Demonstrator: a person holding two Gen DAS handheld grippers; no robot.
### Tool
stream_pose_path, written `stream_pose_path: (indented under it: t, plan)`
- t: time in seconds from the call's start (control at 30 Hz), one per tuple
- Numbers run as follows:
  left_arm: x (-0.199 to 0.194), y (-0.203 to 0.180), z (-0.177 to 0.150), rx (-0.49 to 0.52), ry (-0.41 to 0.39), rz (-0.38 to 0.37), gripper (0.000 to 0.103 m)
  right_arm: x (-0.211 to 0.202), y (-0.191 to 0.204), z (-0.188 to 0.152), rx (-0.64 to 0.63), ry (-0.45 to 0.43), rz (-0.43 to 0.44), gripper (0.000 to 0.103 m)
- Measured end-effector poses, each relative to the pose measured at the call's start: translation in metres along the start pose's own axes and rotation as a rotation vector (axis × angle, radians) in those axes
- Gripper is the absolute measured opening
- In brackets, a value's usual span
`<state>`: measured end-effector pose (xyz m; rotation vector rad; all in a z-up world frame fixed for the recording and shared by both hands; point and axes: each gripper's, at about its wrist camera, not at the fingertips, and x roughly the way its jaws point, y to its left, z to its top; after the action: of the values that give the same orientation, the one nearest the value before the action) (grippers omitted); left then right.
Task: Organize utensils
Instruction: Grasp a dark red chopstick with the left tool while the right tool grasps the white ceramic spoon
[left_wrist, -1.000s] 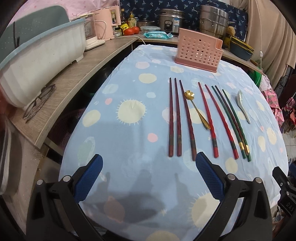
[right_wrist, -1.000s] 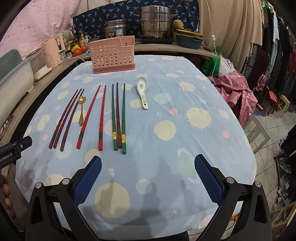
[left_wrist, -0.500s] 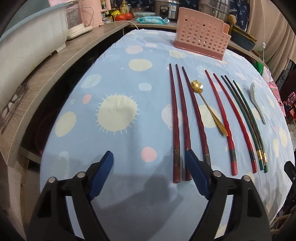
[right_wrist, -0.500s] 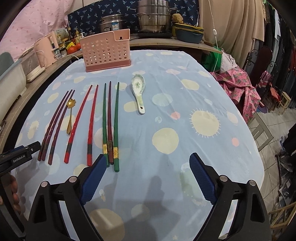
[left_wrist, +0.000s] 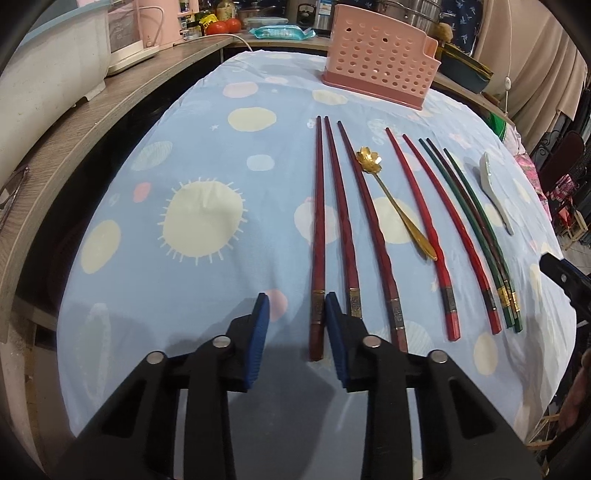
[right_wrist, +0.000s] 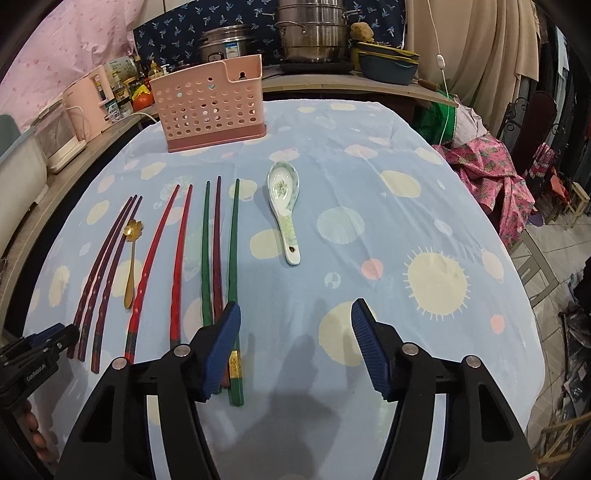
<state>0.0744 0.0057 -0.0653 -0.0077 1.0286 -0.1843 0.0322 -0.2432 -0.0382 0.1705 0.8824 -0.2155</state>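
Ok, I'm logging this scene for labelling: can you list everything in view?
Dark red chopsticks: three, leftmost on the cloth.
Gold spoon: one, flower-shaped bowl, right of those.
Red chopsticks: two, middle.
Green chopsticks: two, a dark one between them.
Ceramic spoon: one, white, rightmost.
Holder: one, pink, perforated, far end.
Cloth: blue, sun print.
Pots: steel, back counter.
Left gripper: jaws open around the leftmost chopstick's near end.
Right gripper: jaws open, beside the green chopsticks' ends.
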Motion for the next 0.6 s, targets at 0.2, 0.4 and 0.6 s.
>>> stream_pose_path:
  t: [0.2,0.4,0.6]
  plan:
    - [0.003,-0.004,0.003,0.014,-0.001,0.000,0.016,0.021,-0.005,0.018,0.014,0.005,-0.005,0.049]
    - [0.005,-0.002,0.007,-0.006,0.009,-0.009,0.007,0.046,-0.009,0.032,0.034,0.029,0.022,0.034]
    - [0.007,-0.005,0.007,0.005,0.006,0.001,0.007,0.065,-0.004,0.041,0.033,0.043,0.052,0.023]
